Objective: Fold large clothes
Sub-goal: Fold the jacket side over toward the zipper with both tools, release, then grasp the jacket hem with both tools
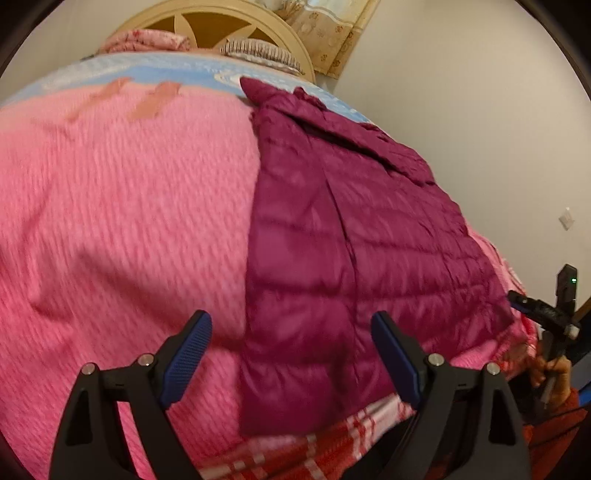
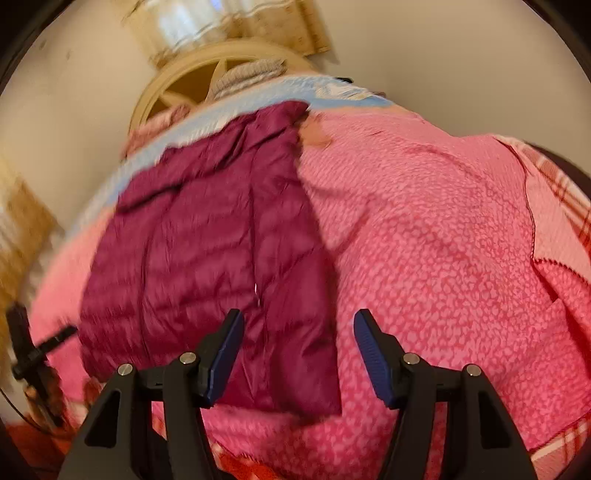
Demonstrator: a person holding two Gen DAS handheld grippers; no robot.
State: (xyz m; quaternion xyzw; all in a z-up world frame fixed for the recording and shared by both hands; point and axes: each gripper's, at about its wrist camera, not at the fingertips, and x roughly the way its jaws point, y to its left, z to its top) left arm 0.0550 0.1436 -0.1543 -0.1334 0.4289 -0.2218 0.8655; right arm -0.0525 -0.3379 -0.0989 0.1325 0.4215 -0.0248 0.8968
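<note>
A maroon quilted puffer jacket (image 1: 332, 251) lies flat on the pink bedspread (image 1: 122, 221), its hem toward me and its collar toward the headboard. It also shows in the right wrist view (image 2: 207, 258). My left gripper (image 1: 291, 354) is open and empty, hovering above the jacket's near hem. My right gripper (image 2: 299, 354) is open and empty, above the jacket's near right corner. The other gripper (image 1: 546, 314) appears at the right edge of the left wrist view, and at the left edge (image 2: 33, 350) of the right wrist view.
A pink textured bedspread (image 2: 443, 258) covers the bed over a red plaid blanket (image 1: 314, 450). A light blue sheet (image 1: 184, 70), pillows (image 1: 258, 51) and a cream wooden headboard (image 1: 221, 22) are at the far end. A white wall (image 1: 461, 110) runs beside the bed.
</note>
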